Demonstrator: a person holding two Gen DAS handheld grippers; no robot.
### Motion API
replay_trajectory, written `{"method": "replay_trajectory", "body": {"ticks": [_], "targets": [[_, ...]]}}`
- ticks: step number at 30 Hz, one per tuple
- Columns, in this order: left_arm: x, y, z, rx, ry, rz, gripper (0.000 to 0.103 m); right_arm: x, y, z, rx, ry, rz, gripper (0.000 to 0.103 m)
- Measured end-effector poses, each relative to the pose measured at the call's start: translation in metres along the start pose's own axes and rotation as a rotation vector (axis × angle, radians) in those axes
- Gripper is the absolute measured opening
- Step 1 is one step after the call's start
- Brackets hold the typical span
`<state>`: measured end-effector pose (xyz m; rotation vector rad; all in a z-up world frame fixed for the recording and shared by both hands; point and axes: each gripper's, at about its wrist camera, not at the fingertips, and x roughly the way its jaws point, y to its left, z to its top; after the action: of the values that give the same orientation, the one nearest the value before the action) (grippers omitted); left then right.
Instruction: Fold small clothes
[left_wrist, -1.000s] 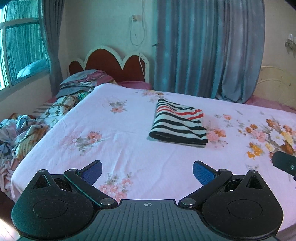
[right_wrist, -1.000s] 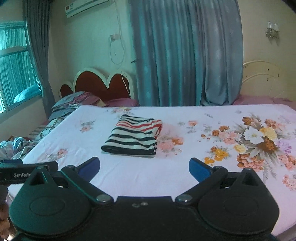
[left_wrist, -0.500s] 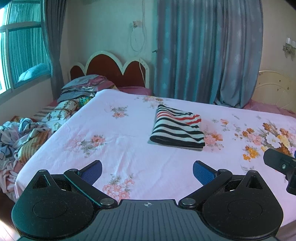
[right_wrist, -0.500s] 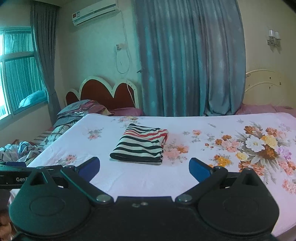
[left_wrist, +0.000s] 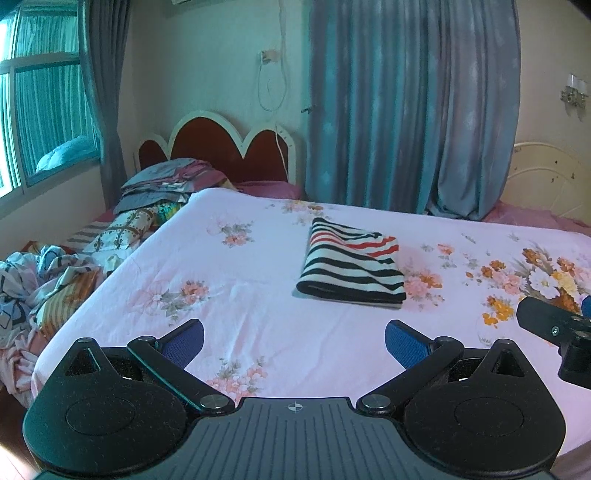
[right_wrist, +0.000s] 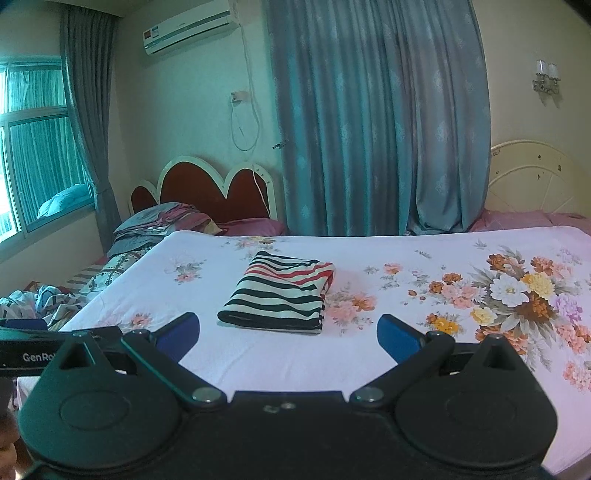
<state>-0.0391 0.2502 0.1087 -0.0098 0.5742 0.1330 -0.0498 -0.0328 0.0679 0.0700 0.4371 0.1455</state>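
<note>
Both tongs hang wide apart and hold nothing: left tongs (left_wrist: 293, 338) and right tongs (right_wrist: 288, 332) sit above the near edge of the bed (left_wrist: 258, 295), well short of the cloth. The striped garment (left_wrist: 351, 269) lies folded into a neat rectangle near the middle of the bed, toward the far edge, black-white bands with a few red ones on top; right view shows it the same (right_wrist: 280, 291), thick fold edge facing the cameras. Judged from this, that piece looks done and the step in hand is likely fetching the next item. To do it well: keep the tongs high over the sheet, swing toward the left side, pinch one single layer at a hem or shoulder, not a bunch, and lay it flat on the bare near part of the bed, apart from the finished fold so it isn't dragged. The pile of loose clothes (left_wrist: 44, 280) sits off the bed's left edge, low down, tangled; picking one piece cleanly may pull others along. Stacked bedding (left_wrist: 166, 184) sits at the far left corner by the headboard (left_wrist: 218, 140). Curtain (left_wrist: 406, 110) hangs behind the far edge. Nothing blocks the way across the sheet; the two tongs are close together, so they could bump.
</note>
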Motion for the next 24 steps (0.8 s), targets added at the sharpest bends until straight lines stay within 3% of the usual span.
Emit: {"method": "replay_trajectory", "body": {"ticks": [24], "targets": [[-0.0033, -0.008, -0.0001, 0.015, -0.011, 0.009, 0.103, 0.0018, -0.0027, -0.0014, 0.009, 0.005, 0.005, 0.102]]}}
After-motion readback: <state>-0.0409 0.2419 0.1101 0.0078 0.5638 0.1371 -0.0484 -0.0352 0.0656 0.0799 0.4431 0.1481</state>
